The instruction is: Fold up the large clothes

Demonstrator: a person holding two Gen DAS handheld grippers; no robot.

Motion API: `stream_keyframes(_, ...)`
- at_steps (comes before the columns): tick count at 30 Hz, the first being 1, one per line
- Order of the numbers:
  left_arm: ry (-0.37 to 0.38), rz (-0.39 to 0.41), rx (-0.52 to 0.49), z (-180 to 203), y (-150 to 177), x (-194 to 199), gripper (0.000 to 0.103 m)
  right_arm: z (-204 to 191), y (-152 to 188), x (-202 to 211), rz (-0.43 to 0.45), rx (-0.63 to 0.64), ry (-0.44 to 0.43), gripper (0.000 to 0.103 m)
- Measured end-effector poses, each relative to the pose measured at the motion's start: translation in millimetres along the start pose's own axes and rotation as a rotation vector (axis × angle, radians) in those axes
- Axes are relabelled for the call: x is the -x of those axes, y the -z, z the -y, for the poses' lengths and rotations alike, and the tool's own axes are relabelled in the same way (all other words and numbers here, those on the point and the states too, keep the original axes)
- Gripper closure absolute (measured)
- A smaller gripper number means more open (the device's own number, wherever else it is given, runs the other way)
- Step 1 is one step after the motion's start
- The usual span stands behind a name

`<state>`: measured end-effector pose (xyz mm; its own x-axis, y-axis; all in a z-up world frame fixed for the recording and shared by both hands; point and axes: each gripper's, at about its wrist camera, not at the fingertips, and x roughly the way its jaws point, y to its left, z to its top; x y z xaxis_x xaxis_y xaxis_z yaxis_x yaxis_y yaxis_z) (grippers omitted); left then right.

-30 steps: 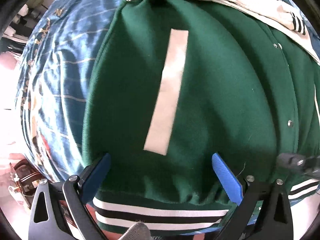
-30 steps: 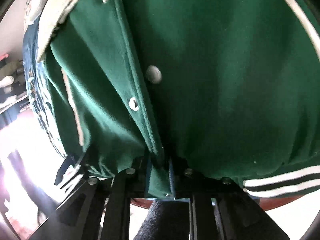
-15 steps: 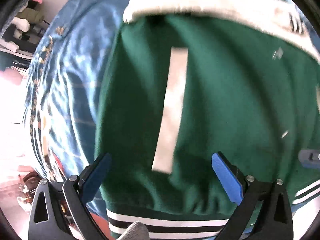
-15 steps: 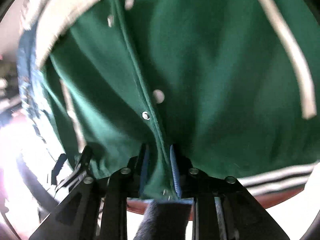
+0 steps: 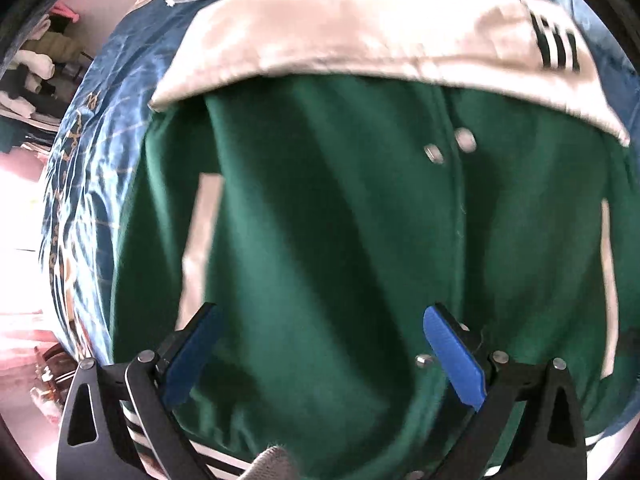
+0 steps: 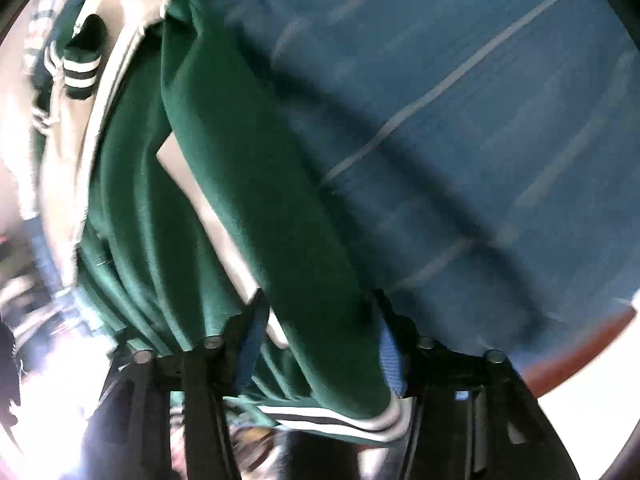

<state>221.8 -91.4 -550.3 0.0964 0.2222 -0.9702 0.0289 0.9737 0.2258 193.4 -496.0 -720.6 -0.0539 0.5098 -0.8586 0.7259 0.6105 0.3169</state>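
Blue striped bedspread (image 6: pixel 480 120) fills the ground ahead and to the right of the right claw (image 6: pixel 320 350). The jacket (image 6: pixel 248 200) trails off to that claw's left, up to a cream sleeve and a striped cuff at the far left edge. The right claw's jaws have just been closing, and a thick fold of green cloth sits between them, filling the gap from pad to pad. The striped hem (image 6: pixel 328 416) hangs just below the fingers, so this claw has the jacket by its bottom edge.

The left claw (image 5: pixel 320 344) stands wide and holds nothing. The green body lies flat under and ahead of it, with the snaps (image 5: pixel 434 155) ahead and slightly right. A cream pocket strip (image 5: pixel 200 240) lies ahead on its left, and the cream sleeve (image 5: pixel 380 32) lies across the far side.

I judge the step to be a side fold, with the right claw drawing the hem edge over the body. Both views are smeared, so the exact lie of the fold is hard to read.

The next move calls for a low, level carry so the panel lays over without bunching. The held hem should land square on the hem beneath — then the right claw should let go cleanly. The left claw is free to press the body down near the crease, which should stop the whole jacket sliding on the bedspread.
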Motion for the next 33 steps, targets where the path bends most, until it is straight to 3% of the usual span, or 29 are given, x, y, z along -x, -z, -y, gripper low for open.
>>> stream_keyframes(4, -0.104, -0.040, 0.014, 28.6, 16.3, -11.8, 0.000, 15.7, -3.8, -10.9, -0.071, 0.048, 0.057, 0.095)
stream_keyframes(6, -0.155, -0.050, 0.038, 34.4, 20.0, -17.0, 0.000, 27.7, -14.8, -17.0, -0.133, 0.044, 0.037, 0.095)
stream_keyframes(10, -0.229, -0.074, 0.079, 32.8, 11.0, -0.1, 0.000, 7.5, -37.4, 4.2, -0.229, 0.152, 0.056, 0.081)
stream_keyframes(11, -0.236, -0.051, 0.095, 33.5, 6.8, 11.9, 0.000, -4.6, -45.4, 20.8, -0.211, 0.202, 0.053, 0.071)
stream_keyframes(13, -0.251, -0.002, 0.112, 39.0, -3.0, 29.0, 0.000, -28.5, -66.9, 54.1, -0.134, 0.293, 0.031, 0.061)
stream_keyframes(16, -0.261, 0.015, 0.127, 55.7, -23.2, 24.4, 0.000, -59.1, -109.0, 83.3, -0.017, 0.369, 0.027, 0.060)
stream_keyframes(20, -0.259, -0.005, 0.157, 75.1, -53.9, -5.5, 0.000, -89.5, -172.1, 73.4, 0.095, 0.384, 0.078, 0.061)
stream_keyframes(22, -0.272, 0.015, 0.147, 83.4, -64.8, -17.1, 0.000, -98.2, -192.0, 62.1, 0.090, 0.400, 0.061, 0.091)
stream_keyframes(25, -0.293, 0.018, 0.109, 91.3, -67.4, -31.7, 0.000, -90.4, -202.3, 57.2, 0.102, 0.379, 0.106, 0.093)
stream_keyframes(30, -0.253, 0.065, 0.128, 82.2, -62.4, -36.0, 0.000, -83.9, -214.4, 62.9, 0.082, 0.318, 0.123, 0.092)
stream_keyframes(33, -0.224, 0.079, 0.163, 77.7, -64.9, -38.2, 0.000, -88.2, -209.8, 71.2, 0.055, 0.330, 0.132, 0.081)
